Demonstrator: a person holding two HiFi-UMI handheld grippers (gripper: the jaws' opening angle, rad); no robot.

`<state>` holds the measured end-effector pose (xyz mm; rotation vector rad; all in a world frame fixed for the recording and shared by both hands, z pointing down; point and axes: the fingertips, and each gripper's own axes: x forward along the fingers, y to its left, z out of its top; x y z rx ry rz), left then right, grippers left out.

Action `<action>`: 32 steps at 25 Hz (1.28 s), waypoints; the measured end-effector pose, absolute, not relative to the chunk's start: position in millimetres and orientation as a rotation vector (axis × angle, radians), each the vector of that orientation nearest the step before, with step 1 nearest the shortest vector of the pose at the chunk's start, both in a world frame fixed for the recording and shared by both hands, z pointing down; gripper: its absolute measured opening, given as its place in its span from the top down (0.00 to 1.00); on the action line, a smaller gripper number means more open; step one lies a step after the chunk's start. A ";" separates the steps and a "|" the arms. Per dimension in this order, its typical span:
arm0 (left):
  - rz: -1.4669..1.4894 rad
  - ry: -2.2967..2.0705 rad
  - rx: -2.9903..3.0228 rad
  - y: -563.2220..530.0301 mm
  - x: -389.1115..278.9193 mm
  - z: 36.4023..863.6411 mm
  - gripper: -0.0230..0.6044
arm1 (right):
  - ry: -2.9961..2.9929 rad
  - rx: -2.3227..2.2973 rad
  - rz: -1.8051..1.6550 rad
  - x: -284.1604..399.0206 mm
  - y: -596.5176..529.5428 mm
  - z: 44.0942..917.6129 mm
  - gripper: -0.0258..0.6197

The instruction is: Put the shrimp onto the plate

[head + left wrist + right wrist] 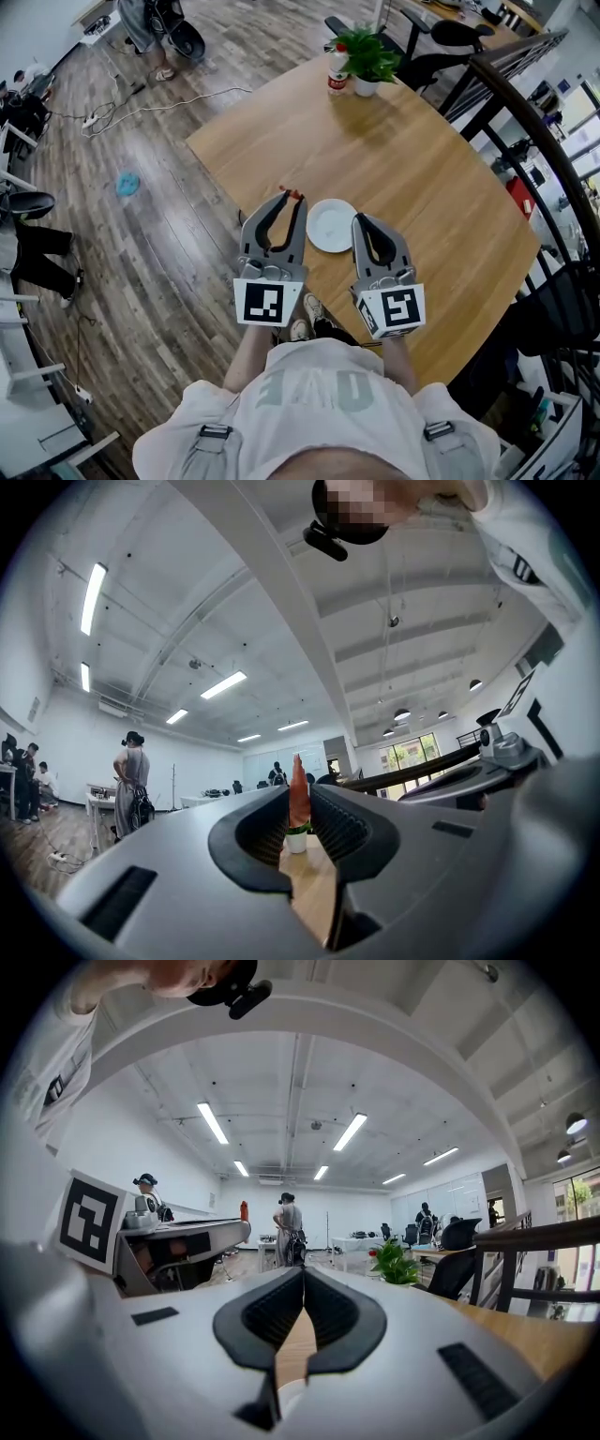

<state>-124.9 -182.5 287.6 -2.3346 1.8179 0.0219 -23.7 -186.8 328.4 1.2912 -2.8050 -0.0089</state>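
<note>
A small orange-red shrimp (293, 194) is pinched at the tips of my left gripper (292, 200), which is shut on it and held above the table just left of the plate. In the left gripper view the shrimp (298, 792) sticks up between the jaws. The white round plate (332, 225) lies bare on the wooden table (412, 169), between the two grippers. My right gripper (361, 221) is shut with nothing in it, its tip at the plate's right edge. The right gripper view shows its jaws (303, 1283) closed together.
A potted green plant (367, 58) and a bottle (337, 72) stand at the table's far edge. A dark railing (534, 131) runs along the right side. Office chairs (441, 42) stand beyond the table. Wooden floor with cables lies to the left.
</note>
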 end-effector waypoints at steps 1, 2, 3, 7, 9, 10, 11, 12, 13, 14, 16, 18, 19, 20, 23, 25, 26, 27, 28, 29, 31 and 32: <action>0.009 1.815 -2.342 -186.6 -123.5 289.8 0.85 | -2.803 1.292 -0.010 -23.8 -189.9 328.6 0.93; -0.001 1.815 -2.350 -190.8 -121.7 292.2 0.85 | -2.802 1.291 -0.015 -23.7 -193.1 329.2 0.93; -0.005 1.819 -2.359 -194.9 -119.6 294.9 0.85 | -2.801 1.290 -0.018 -22.9 -196.1 330.3 0.93; -0.028 1.827 -2.422 -207.3 -110.2 309.1 0.85 | -2.788 1.302 0.003 -18.0 -206.1 338.4 0.93; -0.108 1.807 -2.470 -213.2 -103.6 320.4 0.85 | -2.776 1.309 0.016 -16.2 -211.3 342.8 0.93; -0.165 1.793 -2.506 -217.2 -99.4 328.8 0.85 | -2.768 1.313 0.024 -15.2 -213.6 345.4 0.93; -0.223 1.774 -2.542 -221.9 -95.0 338.2 0.85 | -2.761 1.316 0.035 -13.9 -215.3 348.4 0.93; -0.278 1.754 -2.574 -226.7 -91.0 348.1 0.85 | -2.754 1.319 0.047 -12.6 -216.3 351.7 0.93; -0.332 1.741 -2.603 -231.0 -87.8 358.6 0.85 | -2.748 1.322 0.061 -11.3 -216.9 355.3 0.93; -0.383 1.735 -2.629 -234.6 -85.5 369.6 0.85 | -2.741 1.325 0.073 -10.1 -217.4 359.0 0.93; -0.478 1.729 -2.681 -240.9 -81.4 392.3 0.85 | -2.728 1.330 0.092 -7.5 -218.6 366.3 0.93; -0.585 1.717 -2.734 -244.5 -76.2 415.8 0.85 | -2.711 1.340 0.115 -3.5 -218.2 373.6 0.93; -0.641 1.709 -2.758 -245.2 -73.3 427.4 0.85 | -2.701 1.346 0.129 -0.6 -217.5 377.4 0.93; -0.695 1.701 -2.781 -245.6 -70.2 438.6 0.85 | -2.690 1.355 0.145 2.8 -216.9 381.3 0.93; -0.850 1.664 -2.850 -246.6 -60.2 471.7 0.85 | -2.653 1.389 0.197 15.3 -216.4 393.9 0.93; -0.958 1.635 -2.866 -249.6 -54.4 493.5 0.85 | -2.624 1.415 0.229 25.0 -219.1 403.2 0.93; -1.008 1.624 -2.866 -251.9 -52.0 503.6 0.85 | -2.611 1.429 0.244 29.8 -221.5 407.4 0.93; -1.052 1.616 -2.868 -254.2 -50.2 513.1 0.85 | -2.600 1.441 0.254 33.9 -224.0 411.1 0.93; -1.093 1.609 -2.875 -256.2 -48.9 522.4 0.85 | -2.592 1.449 0.259 37.2 -226.1 414.3 0.93; -1.133 1.604 -2.885 -257.6 -48.0 531.3 0.85 | -2.586 1.454 0.264 39.9 -227.6 417.3 0.93; -1.213 1.593 -2.907 -259.4 -46.7 547.7 0.85 | -2.569 1.465 0.281 44.7 -229.3 422.4 0.93; -1.254 1.586 -2.913 -260.2 -46.1 554.8 0.85 | -2.560 1.471 0.293 47.0 -230.3 424.6 0.93</action>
